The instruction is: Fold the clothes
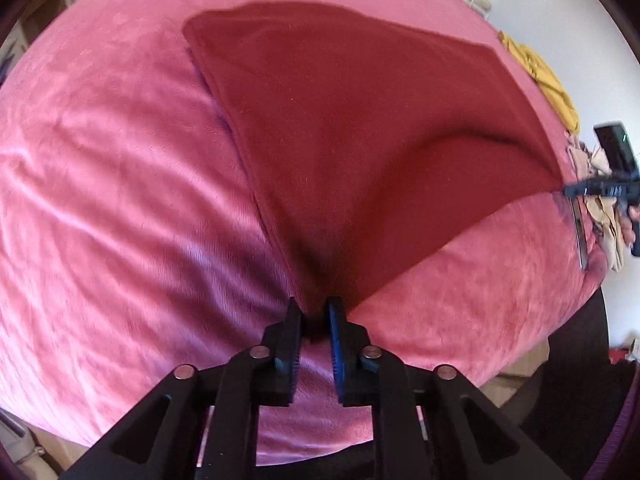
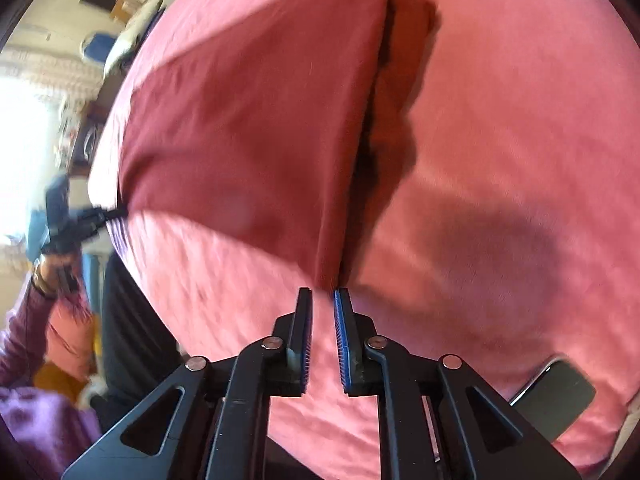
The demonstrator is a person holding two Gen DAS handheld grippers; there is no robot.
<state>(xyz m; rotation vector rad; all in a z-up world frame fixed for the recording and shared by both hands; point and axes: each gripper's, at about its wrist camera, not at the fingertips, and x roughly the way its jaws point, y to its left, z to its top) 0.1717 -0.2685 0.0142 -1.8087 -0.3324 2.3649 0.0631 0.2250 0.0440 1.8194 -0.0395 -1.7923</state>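
Left tongs (image 1: 314, 310) pinch one corner of the dark red cloth (image 1: 360, 120), right tongs (image 2: 322, 300) the other; near edge lifted, far part flat on pink bedspread (image 1: 100, 160).

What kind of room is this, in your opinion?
Probably a bedroom at home: the dark red cloth lies on a bed-like pink plush cover, with yellow clothes heaped beside it and a bright curtained window.
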